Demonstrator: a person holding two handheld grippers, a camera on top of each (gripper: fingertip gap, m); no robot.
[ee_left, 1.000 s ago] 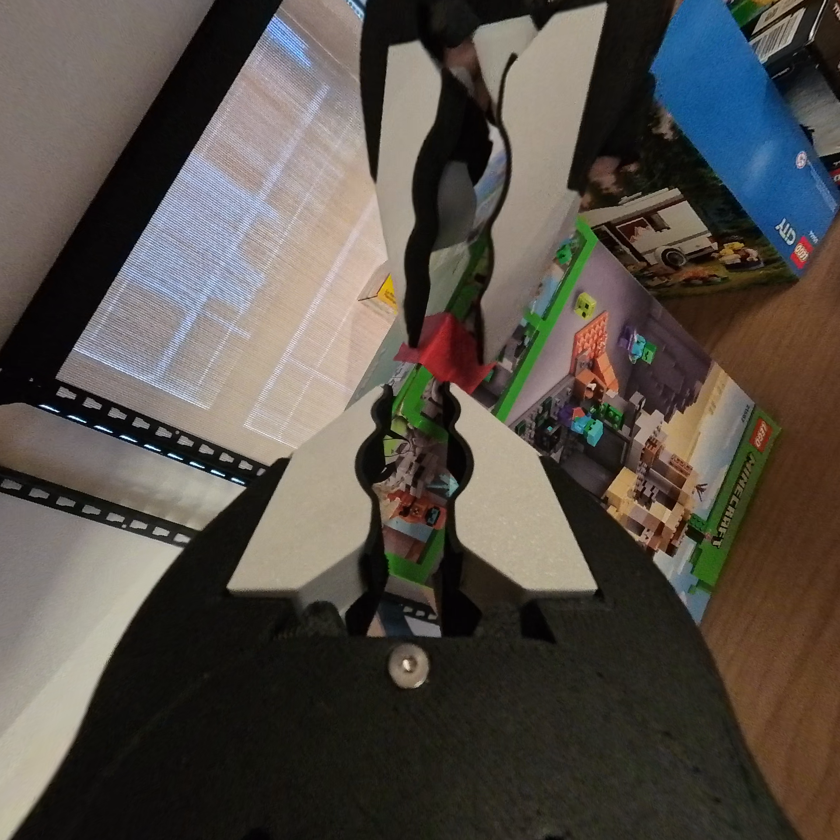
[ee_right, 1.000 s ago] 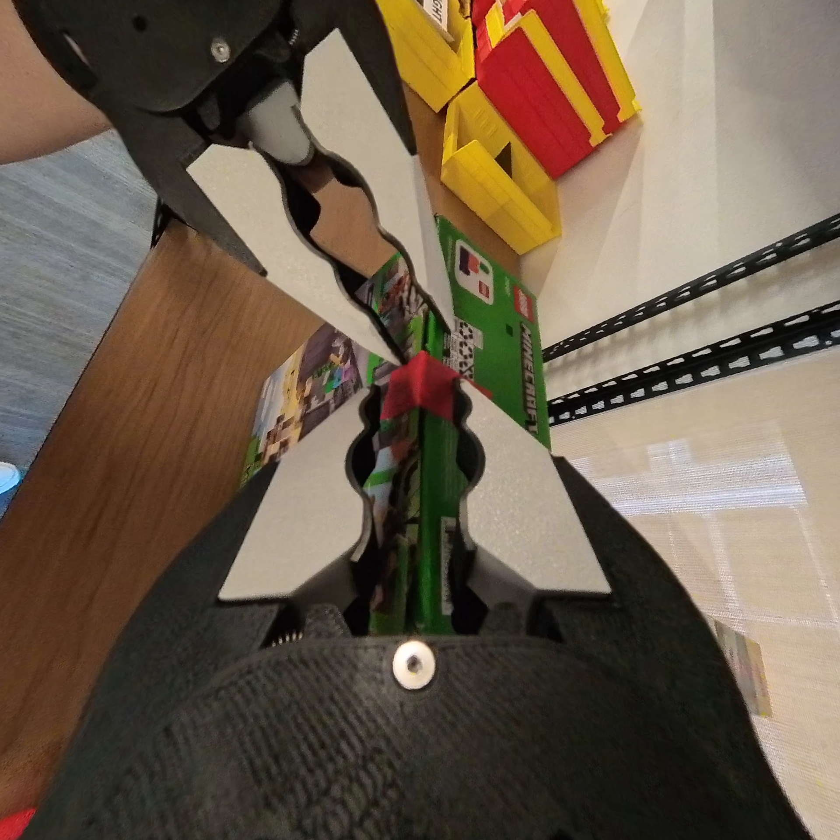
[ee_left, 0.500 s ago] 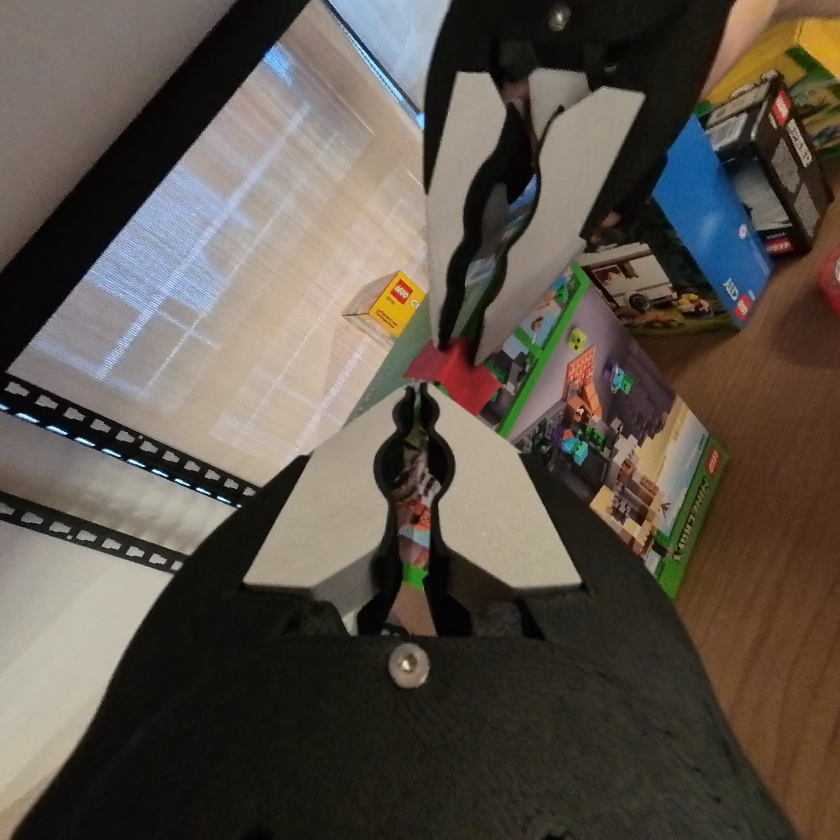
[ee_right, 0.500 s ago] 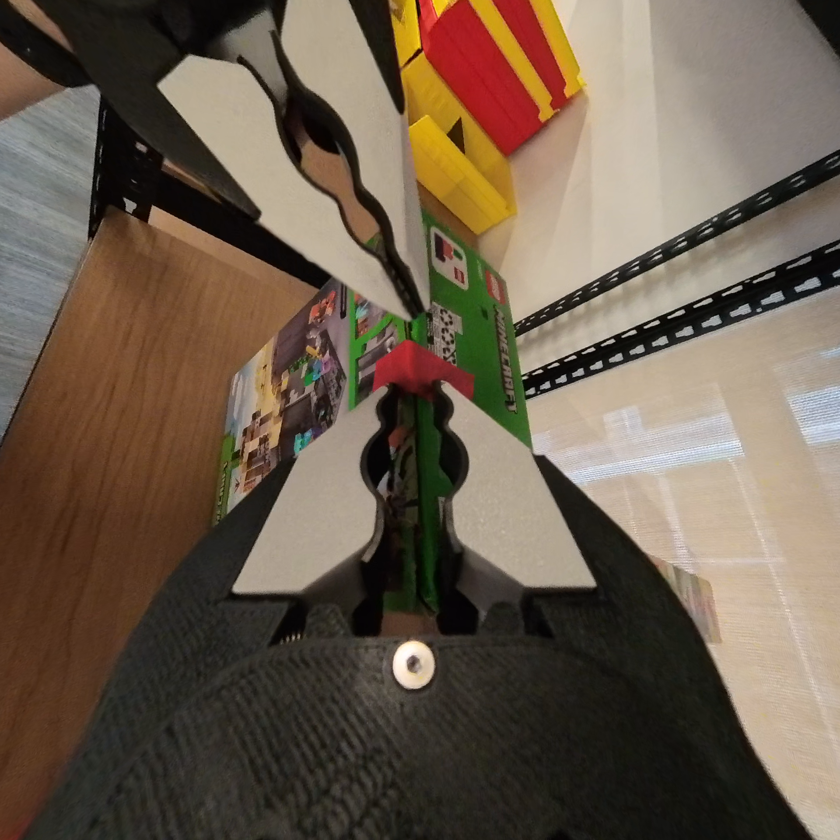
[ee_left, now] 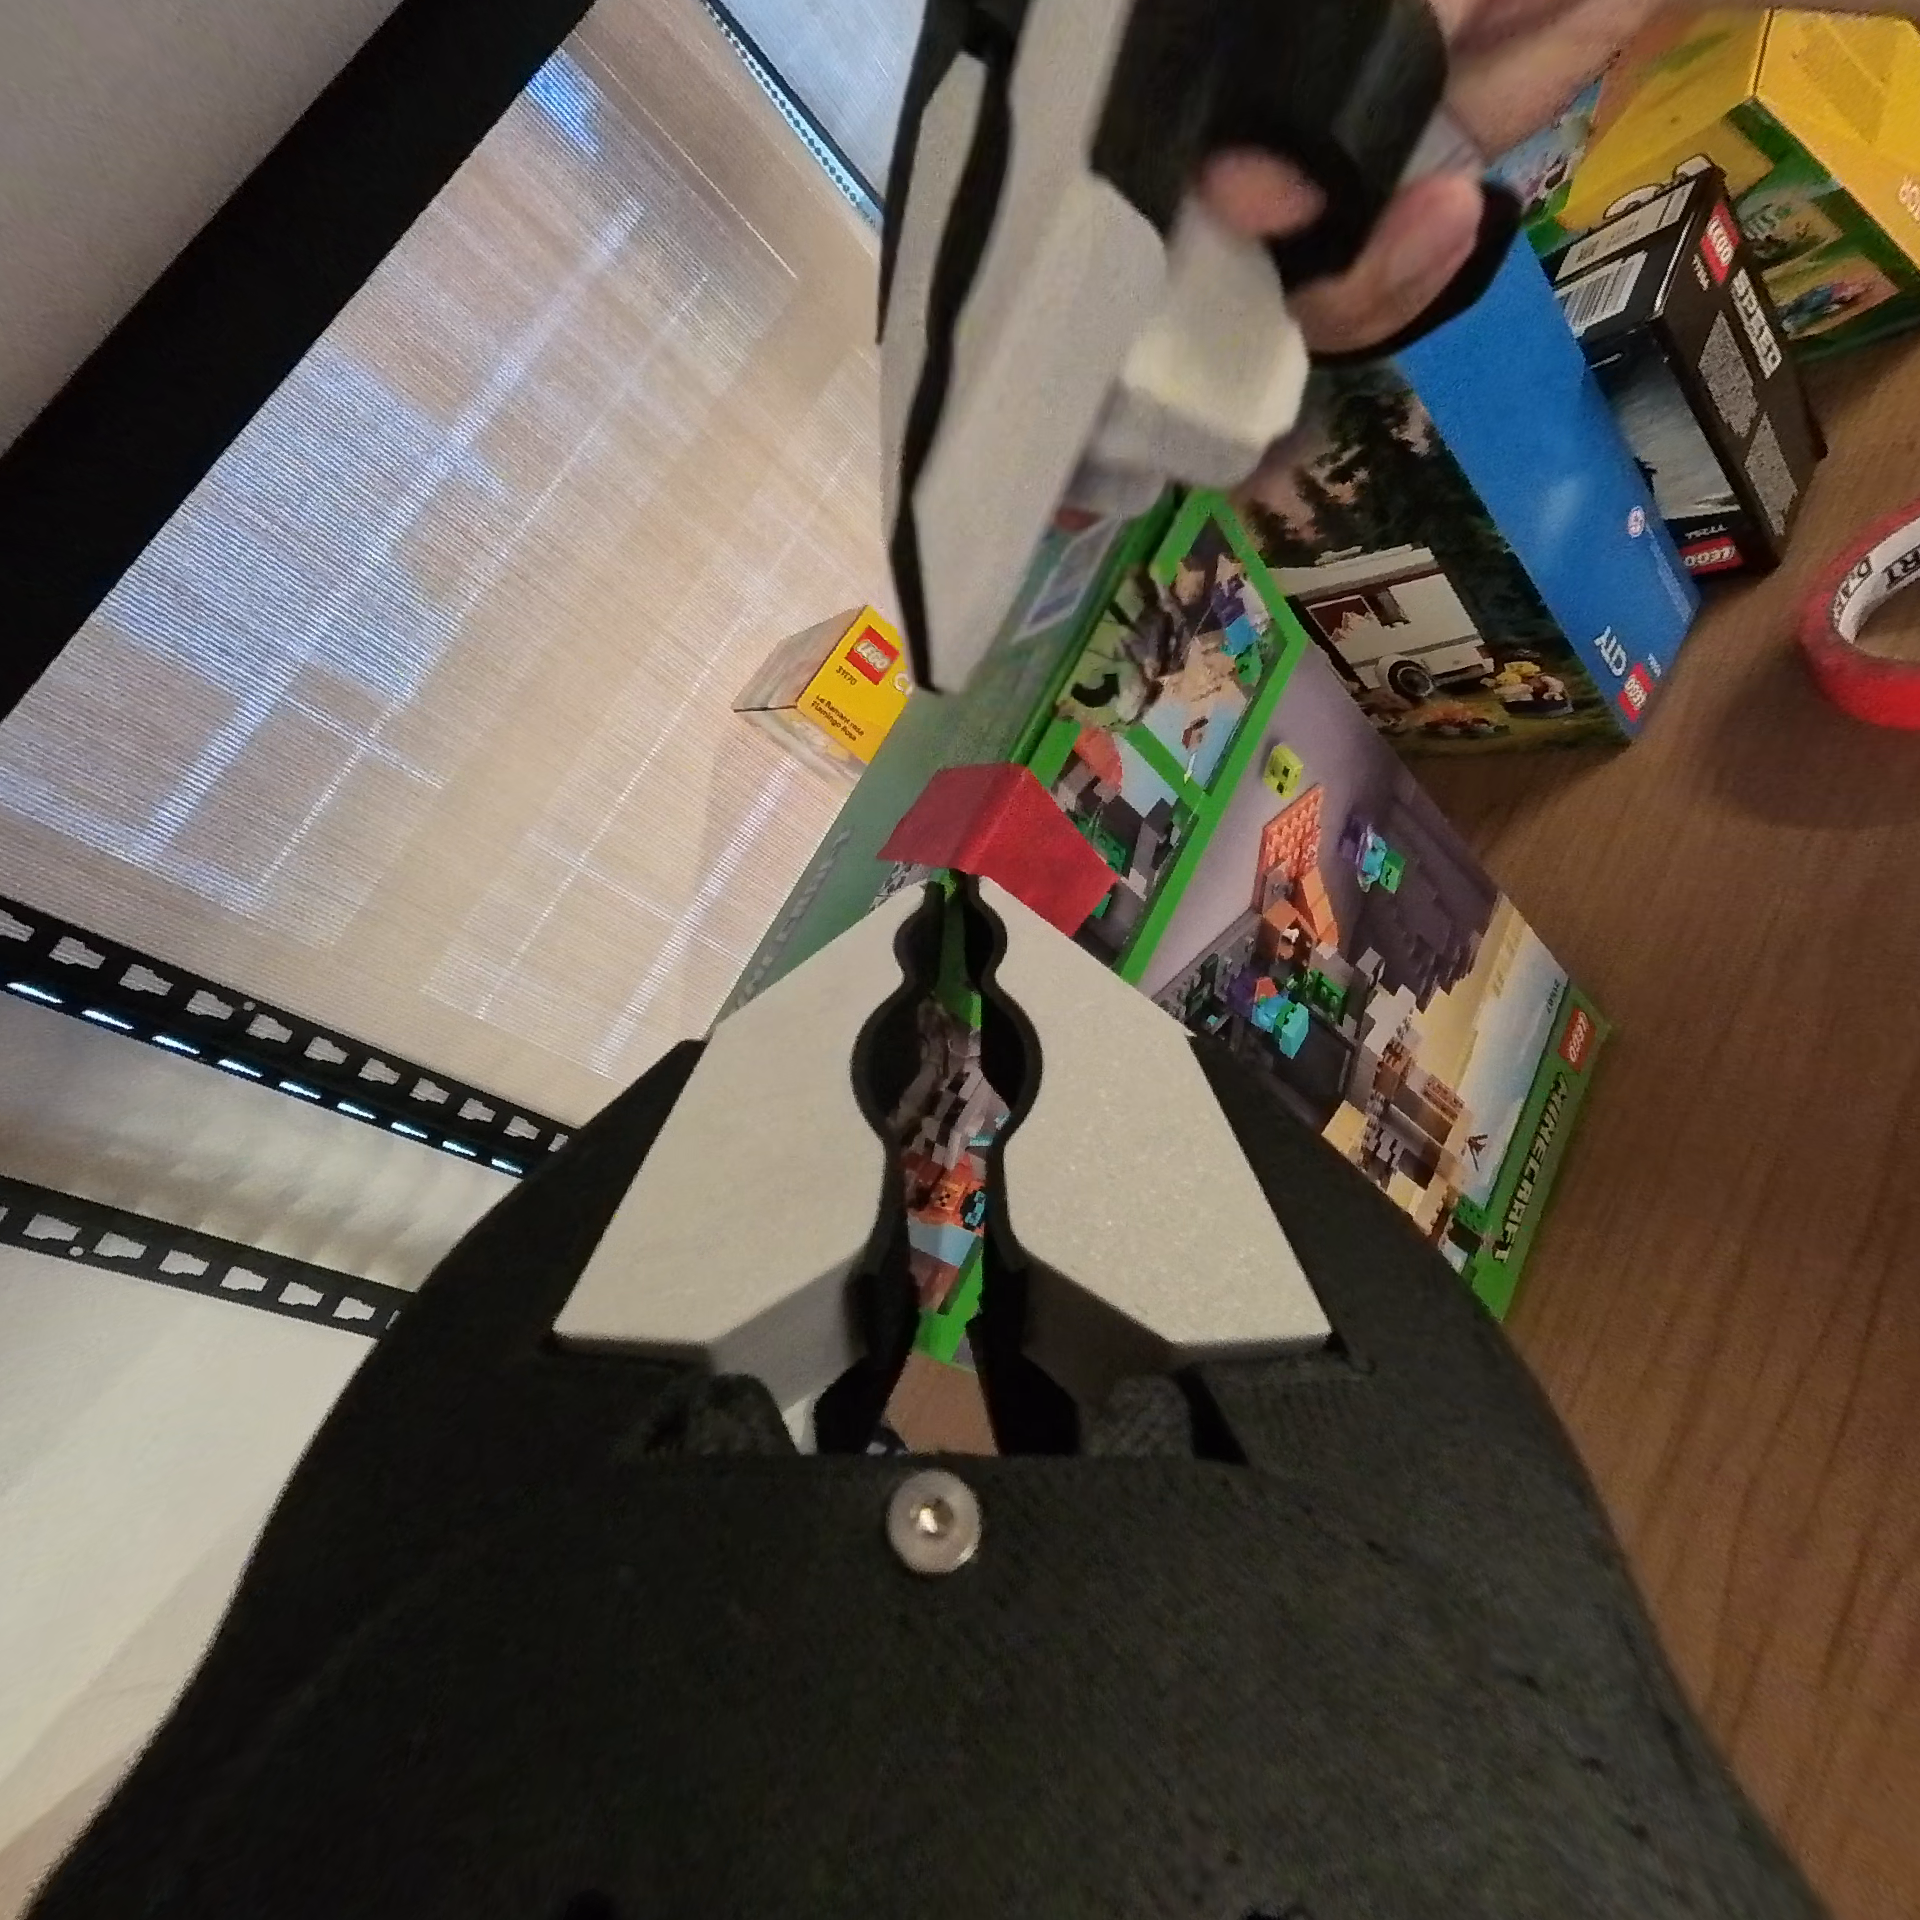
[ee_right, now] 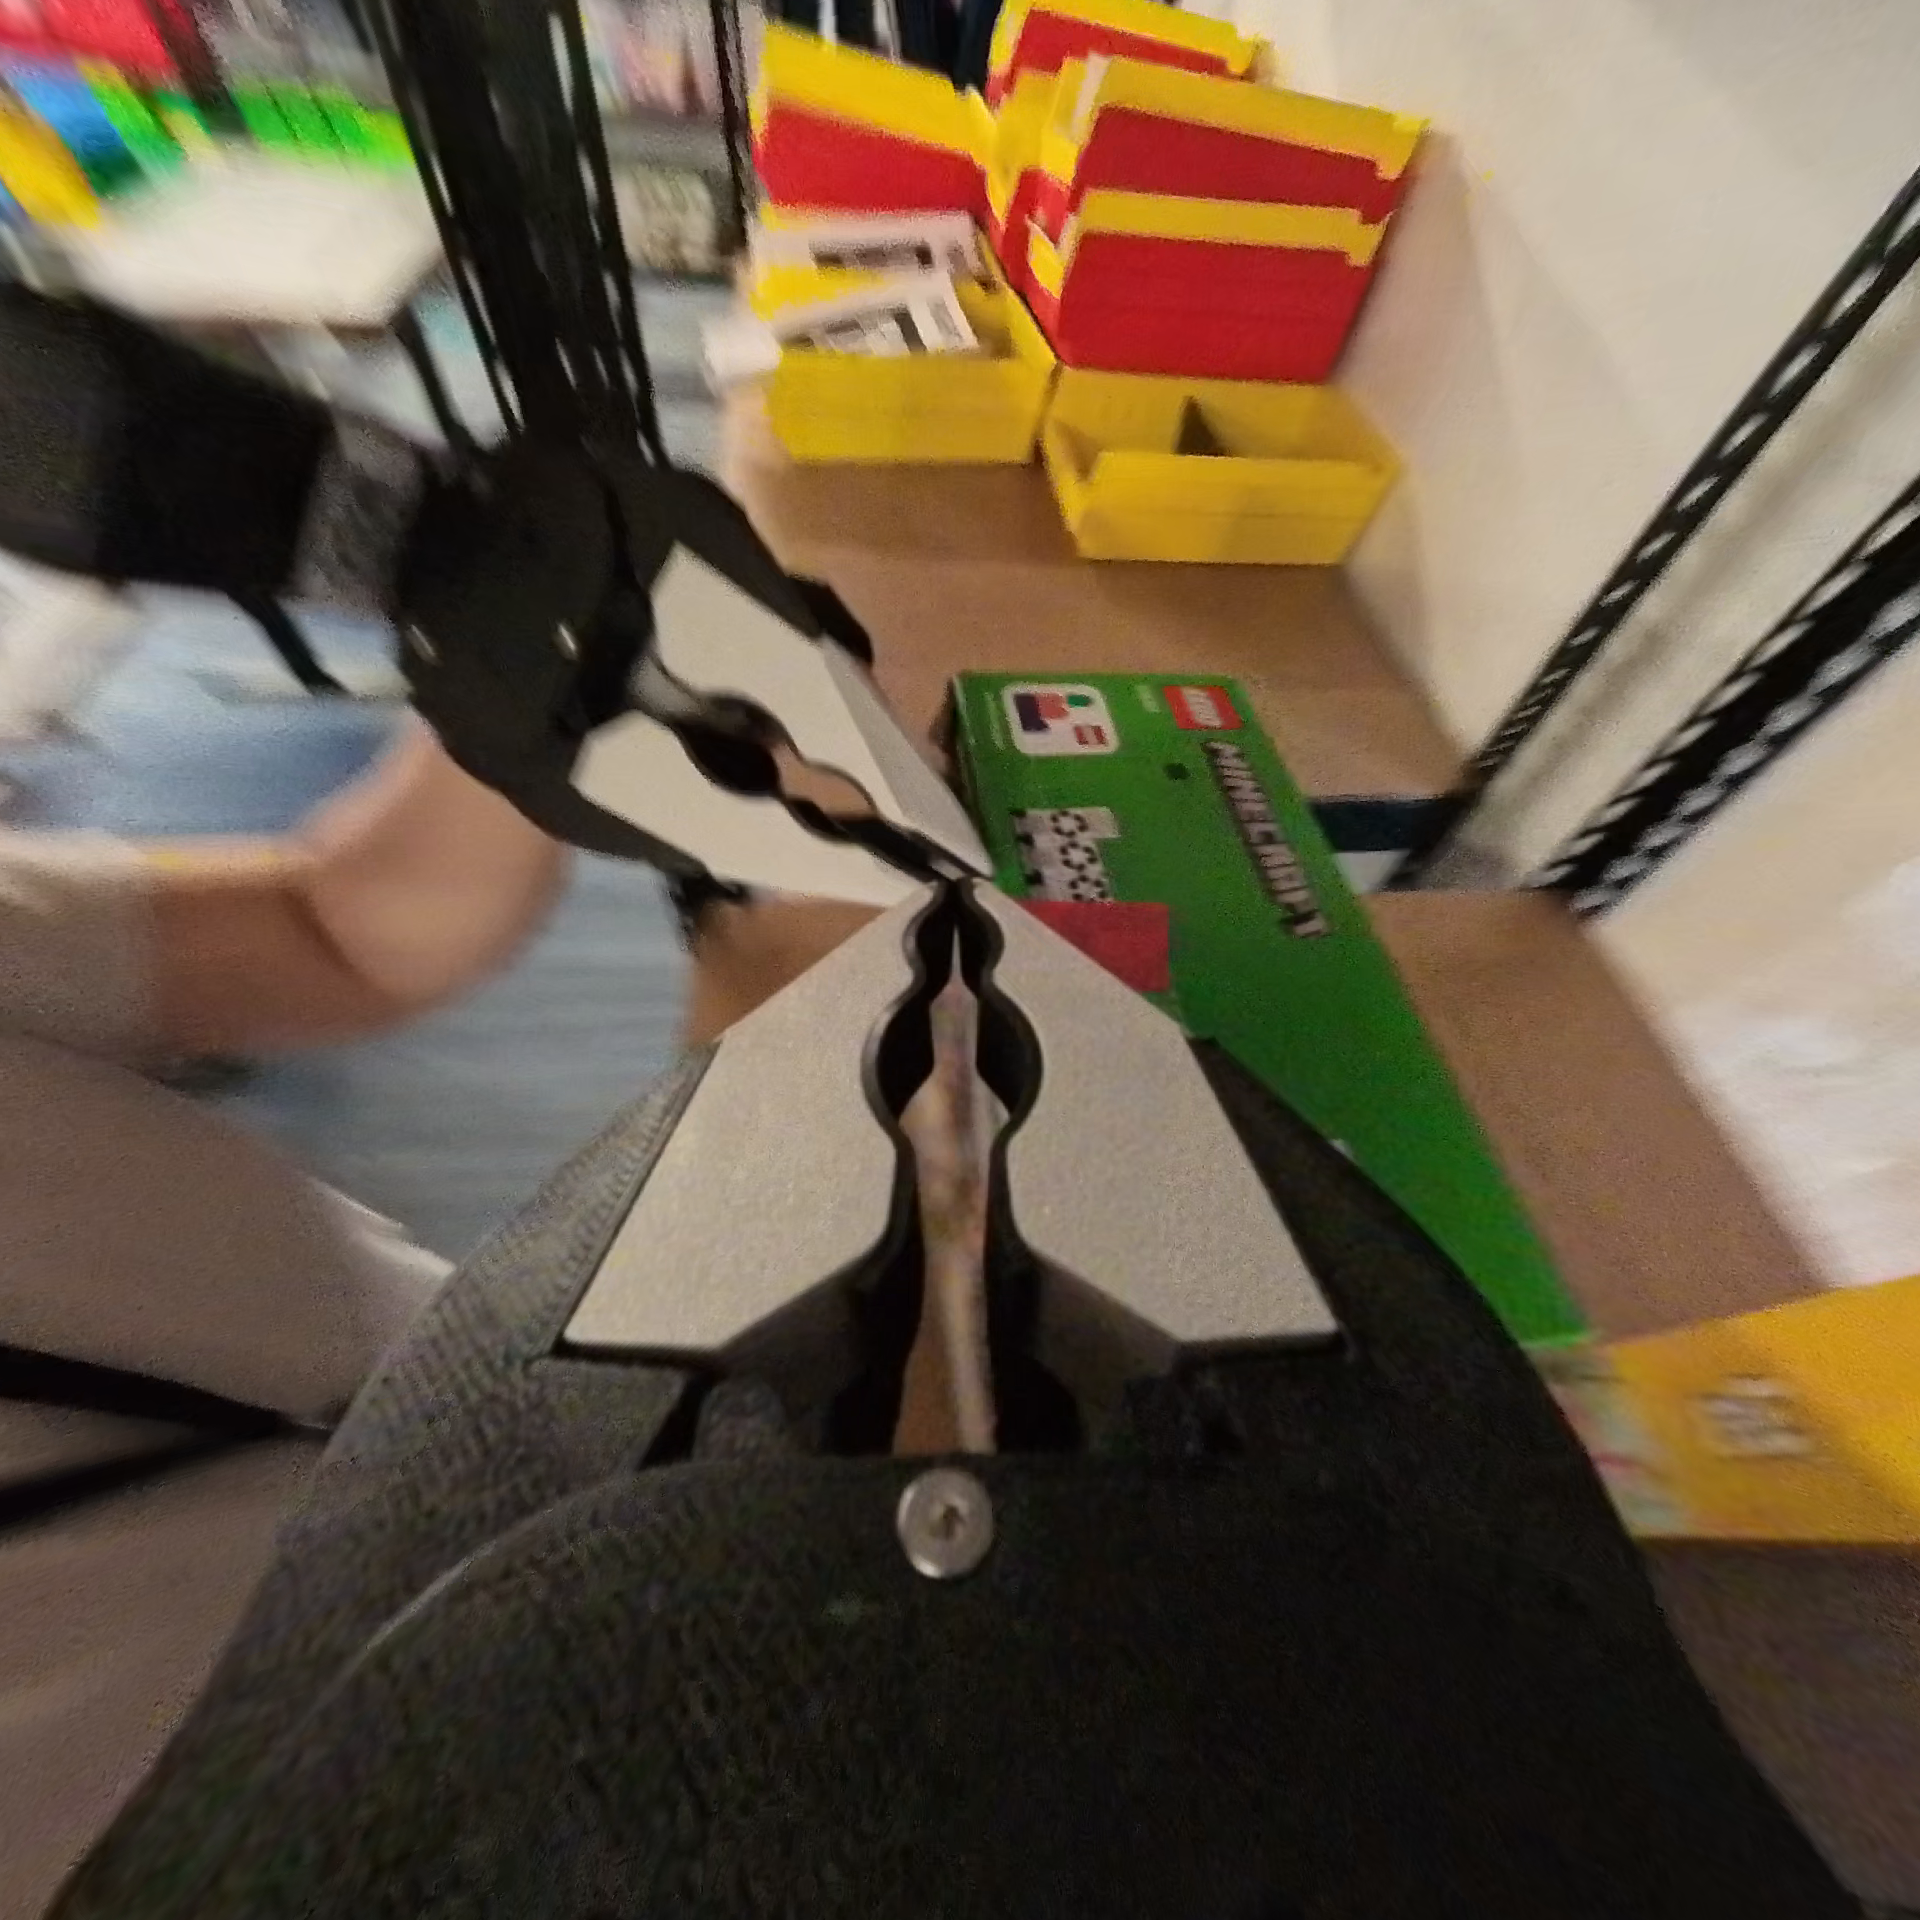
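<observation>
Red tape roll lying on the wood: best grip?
Probably from above: pinch the wall of the red tape roll, one finger in the hole, one outside. It lies flat on the wooden shelf, hole up, near rim free; the rest is cut off by the frame.

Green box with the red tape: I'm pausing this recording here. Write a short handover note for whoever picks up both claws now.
Left claw: shut, empty, tips at the lower edge of the red tape piece.
Right claw: shut, empty, tip to tip with the left one, beside the tape.
Green box sits on the wooden shelf; the tape piece is folded over one box edge.
Tape roll lies on the shelf, apart from both claws.
</observation>
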